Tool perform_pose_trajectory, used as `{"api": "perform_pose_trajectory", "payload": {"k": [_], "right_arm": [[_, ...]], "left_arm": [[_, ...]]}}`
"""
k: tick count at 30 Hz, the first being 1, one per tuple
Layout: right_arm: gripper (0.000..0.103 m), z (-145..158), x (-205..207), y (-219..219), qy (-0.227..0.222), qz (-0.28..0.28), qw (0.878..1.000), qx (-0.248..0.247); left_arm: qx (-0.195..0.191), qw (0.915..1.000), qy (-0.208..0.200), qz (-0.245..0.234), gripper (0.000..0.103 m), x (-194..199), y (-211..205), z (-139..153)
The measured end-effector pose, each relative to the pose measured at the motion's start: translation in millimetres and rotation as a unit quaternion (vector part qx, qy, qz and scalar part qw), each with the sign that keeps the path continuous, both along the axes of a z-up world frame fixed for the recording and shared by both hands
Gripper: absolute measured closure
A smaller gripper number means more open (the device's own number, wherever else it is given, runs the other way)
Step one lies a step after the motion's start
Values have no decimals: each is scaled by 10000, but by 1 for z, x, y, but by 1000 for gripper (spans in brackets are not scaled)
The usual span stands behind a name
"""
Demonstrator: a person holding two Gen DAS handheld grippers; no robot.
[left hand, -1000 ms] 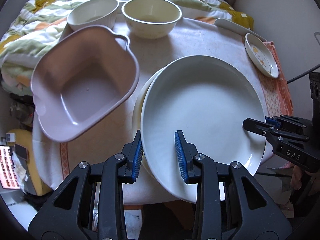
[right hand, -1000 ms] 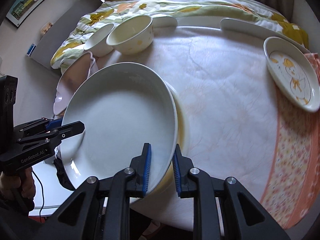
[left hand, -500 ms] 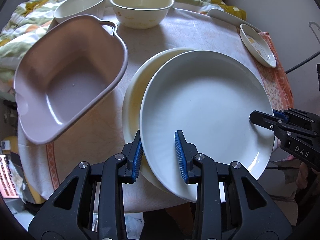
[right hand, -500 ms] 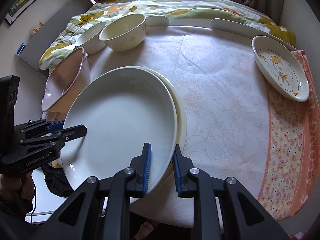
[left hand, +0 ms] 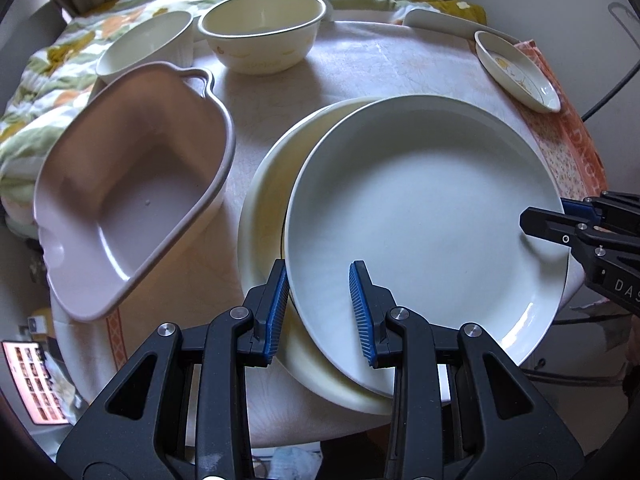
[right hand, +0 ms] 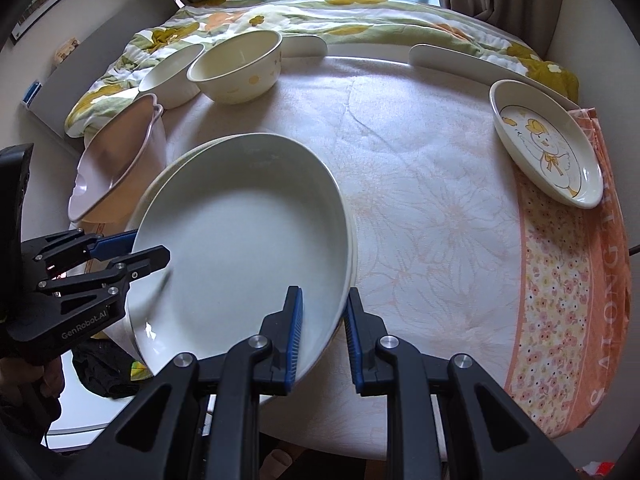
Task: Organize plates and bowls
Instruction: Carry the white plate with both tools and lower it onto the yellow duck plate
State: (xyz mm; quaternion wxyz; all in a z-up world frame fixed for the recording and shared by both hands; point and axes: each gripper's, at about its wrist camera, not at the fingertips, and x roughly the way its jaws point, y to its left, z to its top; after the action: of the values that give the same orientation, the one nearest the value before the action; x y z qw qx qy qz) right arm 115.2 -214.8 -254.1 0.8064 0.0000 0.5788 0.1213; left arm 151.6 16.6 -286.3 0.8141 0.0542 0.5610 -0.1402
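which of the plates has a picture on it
The small oval plate at the table's far right edge, with a yellow duck drawing; the two large stacked plates are plain.

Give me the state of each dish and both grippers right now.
White plate: gripped at opposite rims, over the cream plate, tilted.
Cream plate: flat on the table, mostly covered.
Pink handled dish: upright, empty.
Cream bowl: upright, empty.
White bowl: upright, empty.
Duck plate: apart, empty.
Left gripper: jaws on the white plate's rim.
Right gripper: same, opposite rim.
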Motion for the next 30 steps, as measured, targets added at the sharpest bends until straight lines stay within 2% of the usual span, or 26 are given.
{"api": "perform_pose_trajectory", "payload": {"k": [4, 7, 13, 18, 23, 30], "right_arm": [[84, -1, 0, -2, 19, -11, 10000, 24], [84, 1, 0, 2, -7, 23, 10000, -44], [84, 1, 0, 1, -16, 9, 10000, -16], [84, 1, 0, 1, -30, -9, 10000, -6], [84, 1, 1, 1, -55, -1, 10000, -41], [84, 1, 2, 1, -56, 30, 9999, -78]], "left_arm": [[325, 9992, -197, -76, 75, 0, -5, 1], [316, 9993, -210, -77, 75, 1, -4, 1], [602, 9976, -312, -168, 75, -2, -11, 3], [1015, 9934, -451, -296, 75, -6, -20, 3], [1502, 9856, -625, -473, 75, -11, -32, -1], [1881, 9774, -771, -576, 75, -15, -40, -3]]}}
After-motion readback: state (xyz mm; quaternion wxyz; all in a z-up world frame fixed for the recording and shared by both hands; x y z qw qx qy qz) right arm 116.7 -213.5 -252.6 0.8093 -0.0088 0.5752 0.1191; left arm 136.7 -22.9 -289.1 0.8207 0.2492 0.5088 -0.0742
